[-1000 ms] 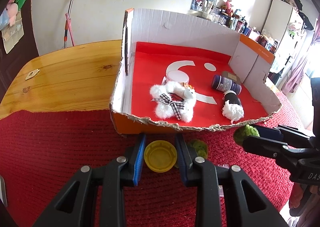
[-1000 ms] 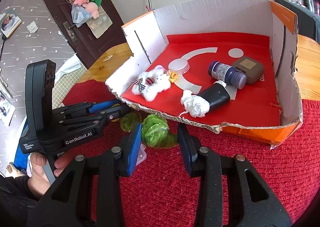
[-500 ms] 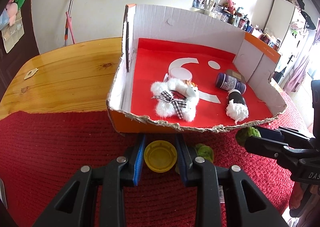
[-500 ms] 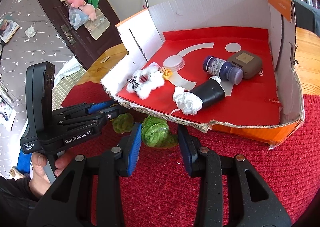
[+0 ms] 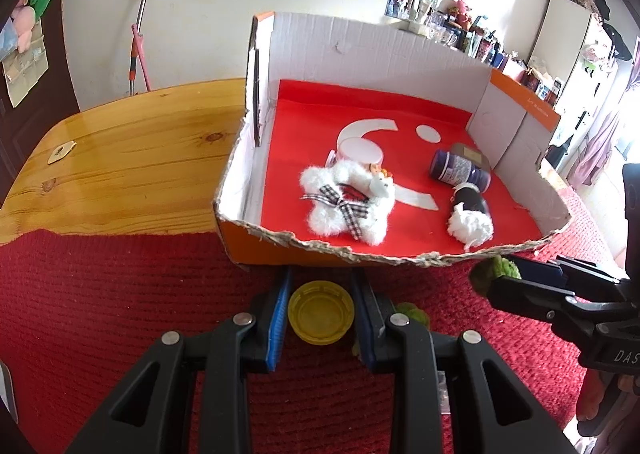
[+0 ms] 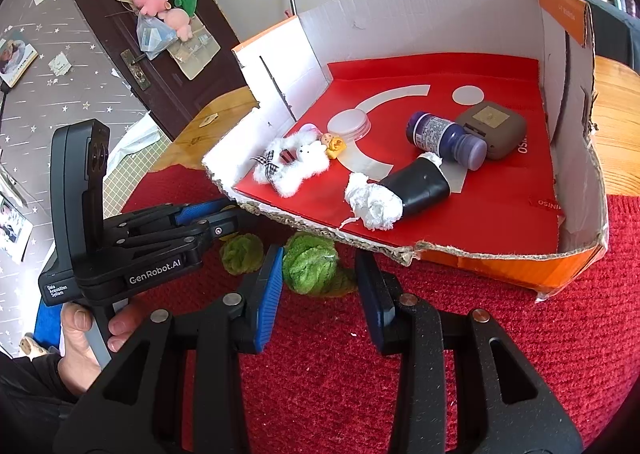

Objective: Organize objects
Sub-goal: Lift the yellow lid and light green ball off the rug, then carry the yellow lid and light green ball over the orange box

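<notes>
My left gripper [image 5: 321, 286] is shut on a yellow lid [image 5: 321, 312] and holds it just in front of the cardboard box's torn front rim [image 5: 360, 256]. My right gripper [image 6: 320, 274] stands open around a green fuzzy toy [image 6: 310, 268] on the red mat; its jaws do not clearly press it. A second green fuzzy ball [image 6: 240, 253] lies to its left. The box [image 6: 576, 230] has a red floor and holds a white plush toy [image 6: 292, 168], a purple bottle [image 6: 442, 138], a black tube with white paper [image 6: 404, 194], a brown case [image 6: 490, 128] and a clear lid [image 6: 348, 123].
The box stands partly on a wooden table [image 5: 132, 158] and partly on the red mat [image 6: 440, 334]. Its back and side walls are tall; the front rim is low and ragged. A dark door [image 6: 132, 26] and a wall lie beyond.
The left gripper has carried the yellow lid a little closer to the box front. The right gripper has also edged closer to the box, still around the green toy.
</notes>
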`<control>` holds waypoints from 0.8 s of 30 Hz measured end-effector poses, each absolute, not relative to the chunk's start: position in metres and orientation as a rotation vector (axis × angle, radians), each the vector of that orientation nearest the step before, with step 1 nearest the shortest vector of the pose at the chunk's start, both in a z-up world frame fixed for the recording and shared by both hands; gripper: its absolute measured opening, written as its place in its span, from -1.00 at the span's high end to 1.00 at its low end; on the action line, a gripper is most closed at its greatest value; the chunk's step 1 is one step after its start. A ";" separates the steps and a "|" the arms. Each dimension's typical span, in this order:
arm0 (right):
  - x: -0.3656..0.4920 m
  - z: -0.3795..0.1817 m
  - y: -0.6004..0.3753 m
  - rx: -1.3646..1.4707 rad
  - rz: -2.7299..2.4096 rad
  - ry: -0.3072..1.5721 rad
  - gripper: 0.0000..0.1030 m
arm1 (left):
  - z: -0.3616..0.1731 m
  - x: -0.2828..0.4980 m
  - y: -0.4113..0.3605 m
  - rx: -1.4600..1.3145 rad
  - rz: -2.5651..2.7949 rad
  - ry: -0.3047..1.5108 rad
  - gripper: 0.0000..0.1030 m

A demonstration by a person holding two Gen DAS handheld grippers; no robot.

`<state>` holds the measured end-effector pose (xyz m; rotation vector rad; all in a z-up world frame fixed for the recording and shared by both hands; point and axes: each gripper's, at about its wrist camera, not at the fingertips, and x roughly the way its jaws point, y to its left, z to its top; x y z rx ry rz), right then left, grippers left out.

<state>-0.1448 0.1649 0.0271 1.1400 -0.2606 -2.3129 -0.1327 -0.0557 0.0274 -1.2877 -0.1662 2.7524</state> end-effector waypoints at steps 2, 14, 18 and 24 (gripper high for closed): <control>-0.143 0.030 0.164 1.128 -2.314 -0.248 0.32 | 0.032 -0.129 -0.056 -1.269 2.753 -0.165 0.40; -0.134 0.053 0.154 1.079 -2.295 -0.227 0.32 | 0.067 -0.123 -0.053 -1.149 2.787 -0.136 0.40; -0.130 0.065 0.152 1.048 -2.286 -0.220 0.32 | 0.073 -0.130 -0.046 -1.131 2.781 -0.127 0.40; -0.134 0.081 0.159 1.015 -2.348 -0.174 0.32 | 0.077 -0.141 -0.033 -1.129 2.757 -0.096 0.40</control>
